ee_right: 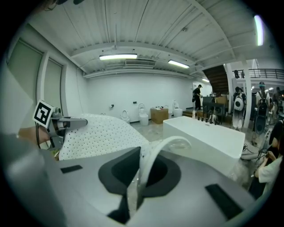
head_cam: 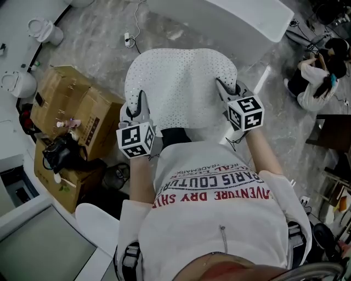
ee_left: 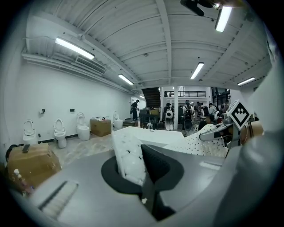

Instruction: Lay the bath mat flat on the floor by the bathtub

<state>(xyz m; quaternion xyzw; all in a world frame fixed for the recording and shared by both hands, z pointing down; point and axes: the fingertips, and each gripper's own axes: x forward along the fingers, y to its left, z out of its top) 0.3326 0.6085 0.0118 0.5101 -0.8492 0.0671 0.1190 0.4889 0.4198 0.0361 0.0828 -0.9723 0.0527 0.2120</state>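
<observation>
Mat (head_cam: 181,82) is up in the air at the centre of the head view, stretched between both grippers. It hangs over the floor (head_cam: 104,49), just short of the tub (head_cam: 236,16) at the top of frame. Not laid down yet.

Left hand-held gripper (head_cam: 140,105) is clamped on the mat's lower-left edge, and right hand-held gripper (head_cam: 224,89) on its right edge. Each gripper view shows a white perforated edge nipped between closed jaws.

Handling, my read: a thin, soft, rubbery sheet, and light. It domes between the two grips and the pinched edge curls over at the right, so it will sag or fold if the grips come together. Best hold is opposite edges, spread wide, to keep it taut. The surface looks grippy, so slip seems unlikely.
</observation>
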